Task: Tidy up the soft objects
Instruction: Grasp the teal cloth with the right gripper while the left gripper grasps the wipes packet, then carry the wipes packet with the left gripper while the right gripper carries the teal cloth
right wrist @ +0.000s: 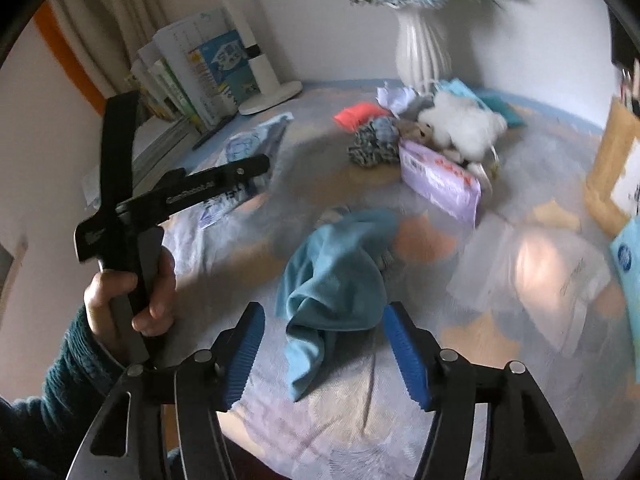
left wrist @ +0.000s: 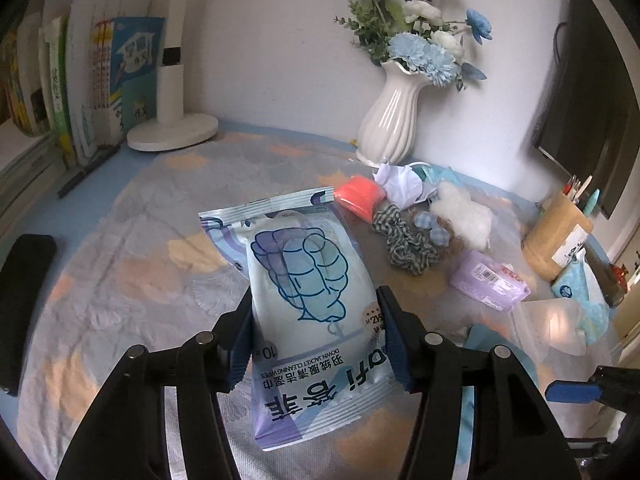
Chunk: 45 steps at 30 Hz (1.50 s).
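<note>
My left gripper (left wrist: 316, 340) is shut on a pale blue pack of wet wipes (left wrist: 304, 280), holding it by its sides just above the patterned cloth. The pack also shows in the right wrist view (right wrist: 244, 160), by the left gripper's body (right wrist: 180, 196). My right gripper (right wrist: 324, 352) is open, its blue pads either side of a crumpled teal cloth (right wrist: 340, 276) lying on the table. A pile of soft things sits further back: an orange pouch (left wrist: 358, 197), a knitted scrunchie (left wrist: 404, 240), white fluff (left wrist: 464, 212) and a purple wipes pack (left wrist: 490, 280).
A white vase of blue flowers (left wrist: 390, 120) stands at the back. Books (left wrist: 80, 80) and a white lamp base (left wrist: 172, 132) are at the back left. A pen holder (left wrist: 560, 236) and a clear plastic bag (left wrist: 556, 324) are at the right.
</note>
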Each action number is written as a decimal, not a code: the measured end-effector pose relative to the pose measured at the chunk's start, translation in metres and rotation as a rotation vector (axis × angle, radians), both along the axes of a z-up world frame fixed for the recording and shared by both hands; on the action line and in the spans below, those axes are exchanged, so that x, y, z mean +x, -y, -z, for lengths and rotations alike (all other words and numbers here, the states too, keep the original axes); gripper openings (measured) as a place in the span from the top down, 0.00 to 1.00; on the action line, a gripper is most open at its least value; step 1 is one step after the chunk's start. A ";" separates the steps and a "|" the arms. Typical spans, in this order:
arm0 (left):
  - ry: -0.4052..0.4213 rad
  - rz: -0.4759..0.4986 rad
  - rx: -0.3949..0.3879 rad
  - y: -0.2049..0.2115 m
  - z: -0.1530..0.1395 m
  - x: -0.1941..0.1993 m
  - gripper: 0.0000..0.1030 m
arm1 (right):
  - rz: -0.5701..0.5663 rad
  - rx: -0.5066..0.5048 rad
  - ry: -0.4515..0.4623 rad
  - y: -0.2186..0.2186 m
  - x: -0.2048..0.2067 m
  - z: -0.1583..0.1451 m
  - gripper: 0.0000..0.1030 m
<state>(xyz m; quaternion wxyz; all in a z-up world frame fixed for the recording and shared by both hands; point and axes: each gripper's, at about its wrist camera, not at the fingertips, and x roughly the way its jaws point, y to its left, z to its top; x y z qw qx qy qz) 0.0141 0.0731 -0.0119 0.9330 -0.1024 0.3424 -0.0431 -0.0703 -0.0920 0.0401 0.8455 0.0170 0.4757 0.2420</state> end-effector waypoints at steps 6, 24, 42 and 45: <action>0.003 0.017 0.033 0.005 0.000 0.000 0.47 | 0.052 -0.036 0.015 -0.018 0.007 0.015 0.19; 0.026 -0.008 0.097 0.024 -0.013 -0.005 0.47 | 0.176 -0.099 0.331 0.018 -0.009 -0.041 0.78; 0.204 0.380 0.106 0.249 -0.150 0.073 0.47 | 0.616 -0.069 0.531 0.213 0.012 -0.145 0.78; 0.220 0.461 0.090 0.295 -0.161 0.078 0.47 | 0.758 -0.069 0.504 0.264 0.022 -0.147 0.78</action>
